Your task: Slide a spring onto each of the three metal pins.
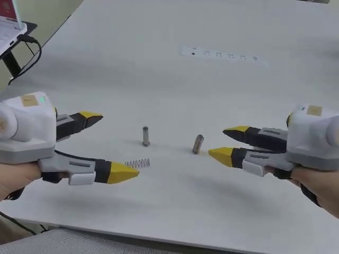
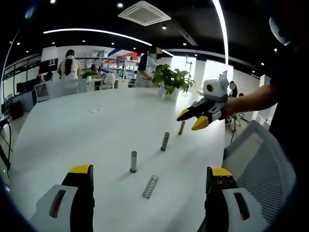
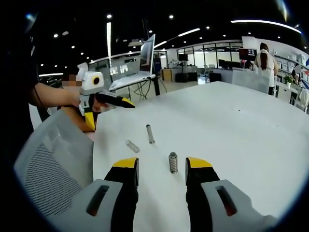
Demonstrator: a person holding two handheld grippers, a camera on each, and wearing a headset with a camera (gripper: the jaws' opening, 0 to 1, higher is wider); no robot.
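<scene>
Spring [image 1: 137, 163] lying loose on the counter [image 1: 159, 69] beside the bare upright pin [image 1: 145, 136] is best pinched near one end by the left hand-held gripper [image 1: 118, 143], jaws wide apart, then tipped upright over it; the right hand-held gripper [image 1: 217, 142], jaws parted, is poised by a sprung pin [image 1: 198, 144].

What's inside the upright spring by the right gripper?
Only coils are visible on the upright spring; its core, likely a pin, is covered. The bare pin stands apart.
</scene>
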